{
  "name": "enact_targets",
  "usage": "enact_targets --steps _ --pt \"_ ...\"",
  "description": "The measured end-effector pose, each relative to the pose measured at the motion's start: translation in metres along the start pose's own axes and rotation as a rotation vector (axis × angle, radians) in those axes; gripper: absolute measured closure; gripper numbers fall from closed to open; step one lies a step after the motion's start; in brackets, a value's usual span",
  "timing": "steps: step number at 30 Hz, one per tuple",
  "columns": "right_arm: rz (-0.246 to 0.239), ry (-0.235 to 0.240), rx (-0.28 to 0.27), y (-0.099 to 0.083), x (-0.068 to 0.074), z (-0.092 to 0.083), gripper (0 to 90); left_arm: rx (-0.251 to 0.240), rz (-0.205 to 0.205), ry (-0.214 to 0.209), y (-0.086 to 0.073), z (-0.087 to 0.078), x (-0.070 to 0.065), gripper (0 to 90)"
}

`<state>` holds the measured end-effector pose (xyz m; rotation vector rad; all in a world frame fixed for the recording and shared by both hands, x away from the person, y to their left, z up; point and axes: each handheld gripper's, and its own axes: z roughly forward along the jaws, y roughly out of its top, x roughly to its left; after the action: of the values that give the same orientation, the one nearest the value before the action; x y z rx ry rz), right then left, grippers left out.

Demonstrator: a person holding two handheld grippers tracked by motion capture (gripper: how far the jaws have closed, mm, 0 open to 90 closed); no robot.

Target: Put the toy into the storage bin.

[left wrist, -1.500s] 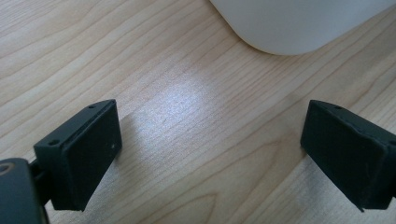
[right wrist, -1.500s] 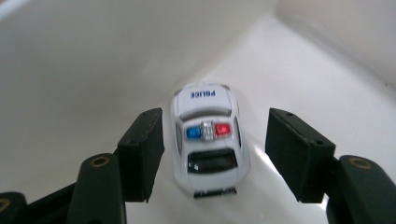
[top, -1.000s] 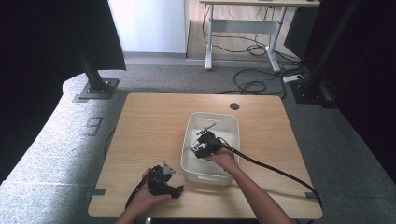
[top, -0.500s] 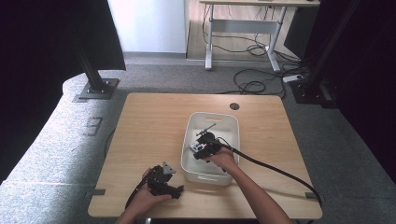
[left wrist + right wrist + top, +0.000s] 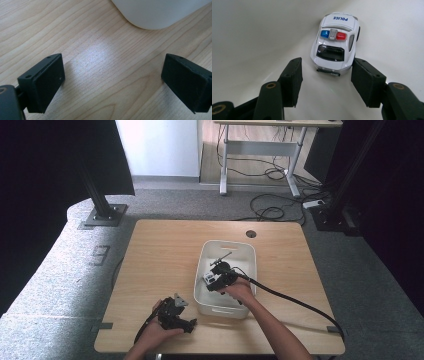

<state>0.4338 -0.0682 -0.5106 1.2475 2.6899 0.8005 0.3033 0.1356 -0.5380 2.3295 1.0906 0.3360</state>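
Note:
A white toy police car (image 5: 334, 42) with a blue and red light bar lies on the floor of the white plastic bin (image 5: 227, 245). My right gripper (image 5: 328, 68) reaches down into the bin (image 5: 249, 30). Its jaws have just been closing and stand on either side of the car's near end. The right jaw is at the car's side and a gap shows at the left jaw. In the high view this gripper (image 5: 216, 276) sits over the bin's middle. My left gripper (image 5: 187, 324) rests low over the wooden table (image 5: 165, 250) near its front edge. This gripper (image 5: 112, 72) is open with bare wood between its jaws.
The bin's rounded corner (image 5: 155, 12) lies just ahead of the left gripper. A black cable (image 5: 295, 302) trails from the right gripper across the table's right side. A second desk (image 5: 260, 150) and loose cords stand on the floor beyond.

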Motion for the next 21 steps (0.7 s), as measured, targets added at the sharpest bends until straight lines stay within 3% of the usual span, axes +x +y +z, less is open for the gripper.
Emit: enact_targets --steps 21 --pt "-0.004 0.061 0.012 -0.0015 0.0045 -0.0023 46.9 0.002 0.004 -0.001 0.0004 0.0003 0.0003 4.7"
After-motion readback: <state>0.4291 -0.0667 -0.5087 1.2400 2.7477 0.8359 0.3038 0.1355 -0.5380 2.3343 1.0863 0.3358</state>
